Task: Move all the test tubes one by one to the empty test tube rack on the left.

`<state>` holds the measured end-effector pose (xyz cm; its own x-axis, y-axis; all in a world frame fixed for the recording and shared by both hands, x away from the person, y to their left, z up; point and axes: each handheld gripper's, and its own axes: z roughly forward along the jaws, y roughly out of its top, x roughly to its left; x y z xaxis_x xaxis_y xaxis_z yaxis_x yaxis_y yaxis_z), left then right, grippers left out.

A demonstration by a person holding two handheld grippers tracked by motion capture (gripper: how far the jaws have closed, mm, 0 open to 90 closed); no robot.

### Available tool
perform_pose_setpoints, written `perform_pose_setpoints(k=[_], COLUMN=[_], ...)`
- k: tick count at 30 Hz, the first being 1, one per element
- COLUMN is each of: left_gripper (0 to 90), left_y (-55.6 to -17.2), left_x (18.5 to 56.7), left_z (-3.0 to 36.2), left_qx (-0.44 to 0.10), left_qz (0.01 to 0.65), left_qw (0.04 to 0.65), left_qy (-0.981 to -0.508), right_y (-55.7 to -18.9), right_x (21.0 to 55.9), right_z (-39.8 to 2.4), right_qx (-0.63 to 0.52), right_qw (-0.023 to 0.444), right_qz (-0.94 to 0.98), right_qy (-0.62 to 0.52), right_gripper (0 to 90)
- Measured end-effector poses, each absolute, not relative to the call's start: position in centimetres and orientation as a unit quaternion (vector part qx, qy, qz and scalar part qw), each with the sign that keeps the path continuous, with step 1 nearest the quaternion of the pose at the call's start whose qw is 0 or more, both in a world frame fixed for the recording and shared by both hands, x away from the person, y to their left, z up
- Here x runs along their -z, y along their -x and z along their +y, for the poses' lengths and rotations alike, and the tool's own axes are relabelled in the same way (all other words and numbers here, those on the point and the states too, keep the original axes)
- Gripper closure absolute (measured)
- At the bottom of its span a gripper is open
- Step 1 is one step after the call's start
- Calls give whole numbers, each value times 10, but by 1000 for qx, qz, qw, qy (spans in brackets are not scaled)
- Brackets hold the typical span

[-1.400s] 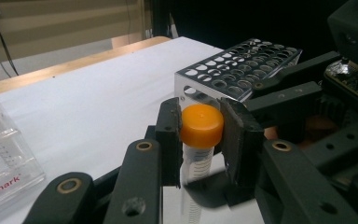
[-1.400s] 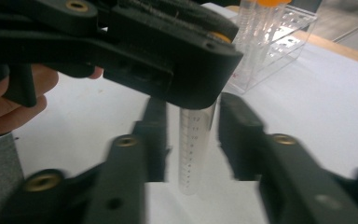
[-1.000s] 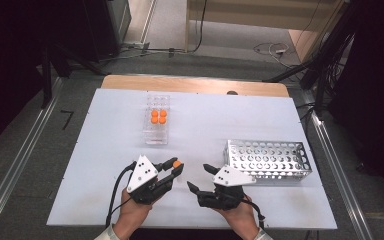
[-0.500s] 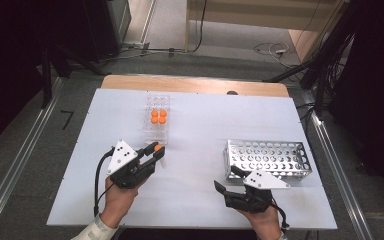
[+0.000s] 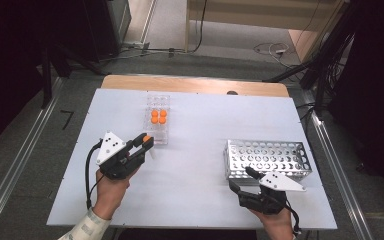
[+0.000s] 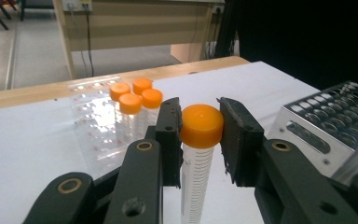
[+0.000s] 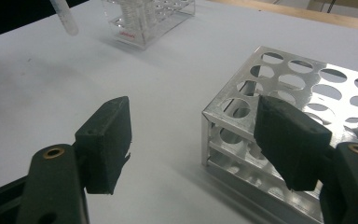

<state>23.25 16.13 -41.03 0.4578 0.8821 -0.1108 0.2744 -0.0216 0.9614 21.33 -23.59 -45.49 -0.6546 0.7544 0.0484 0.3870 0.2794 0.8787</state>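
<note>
A: Now, high view first: left gripper (image 5: 146, 141) clamped on an orange-capped tube (image 5: 147, 139), held just in front of the clear rack (image 5: 159, 131); worth keeping upright and gripped by the cap while carrying

B: And right gripper (image 5: 240, 178)?

A: Jaws apart, nothing between them, resting near the front corner of the metal rack (image 5: 267, 159), well apart from the left one

B: Left gripper view, then?

A: Pads pressed on both sides of the tube's (image 6: 200, 140) cap, body hanging straight down between the jaws. Behind it, four capped tubes (image 6: 136, 95) standing in the clear rack (image 6: 95, 126); metal rack (image 6: 328, 123) off to the right. Best lifted clear of the rack's top plate before aiming at one hole

B: Right gripper view?

A: Open jaws framing the corner of the metal rack (image 7: 289, 140), holes empty as far as visible. Possibly in the way of the nearest holes; better kept steadying the frame from the side
</note>
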Motion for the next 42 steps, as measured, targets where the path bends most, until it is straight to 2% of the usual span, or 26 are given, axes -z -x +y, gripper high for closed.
perform_pose_setpoints(k=[13,28,42], left_gripper=[701,702,702], left_y=[-254,-282,-304], left_x=[399,382,383], left_z=[176,176,174], left_qx=[-298,-317,-332], left_qz=[465,477,488], left_qw=[535,523,511], left_qy=[-639,-631,-625], right_y=[-214,-213,-213], right_x=[455,455,454], right_z=[-236,-237,-237], right_qx=[-474,-476,-477], right_qw=[198,198,197], right_qz=[775,774,773], right_qy=[-368,-367,-368], right_gripper=[262,263,263])
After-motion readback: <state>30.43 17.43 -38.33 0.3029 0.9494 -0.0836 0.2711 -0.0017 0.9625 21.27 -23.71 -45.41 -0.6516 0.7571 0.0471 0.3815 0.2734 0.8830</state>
